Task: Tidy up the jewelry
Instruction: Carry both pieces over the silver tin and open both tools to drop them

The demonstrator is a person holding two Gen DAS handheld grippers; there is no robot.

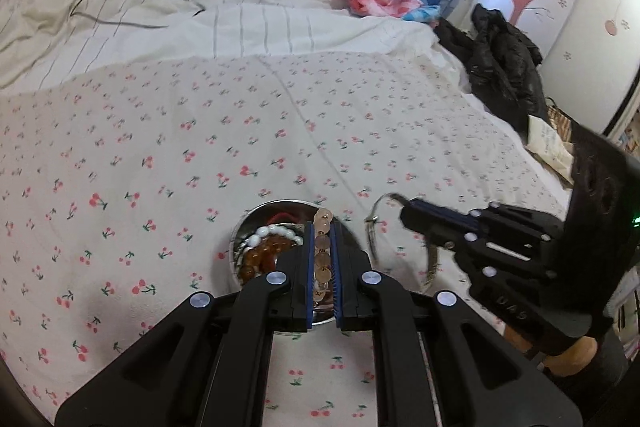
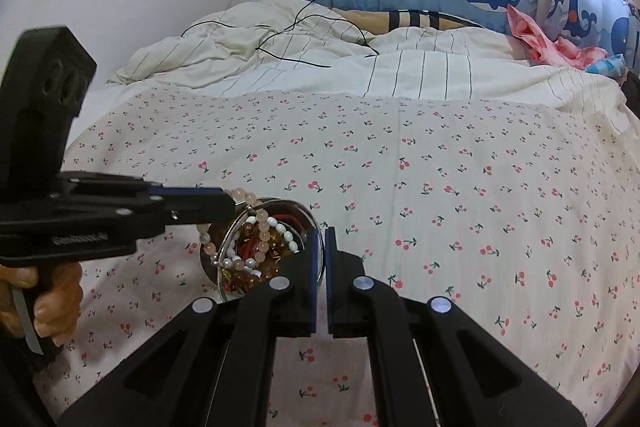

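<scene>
A small steel bowl [image 1: 256, 215] sits on the cherry-print sheet and holds several bead bracelets, white, amber and red. My left gripper [image 1: 322, 227] is shut on a pink bead bracelet [image 1: 322, 243] just above the bowl's right side; it also shows in the right wrist view [image 2: 230, 205] with the bracelet [image 2: 262, 227] hanging into the bowl [image 2: 308, 223]. My right gripper [image 2: 321, 233] is shut on a thin silver bangle [image 2: 224, 247] that stands over the bowl; in the left wrist view the gripper [image 1: 404, 211] holds the bangle [image 1: 374, 223] right of the bowl.
The bed's cherry-print sheet [image 1: 200, 131] spreads all around the bowl. A striped duvet [image 2: 360, 67] with a black cable [image 2: 296, 23] lies at the back. A black jacket [image 1: 504, 67] and papers [image 1: 548, 143] sit at the bed's right edge.
</scene>
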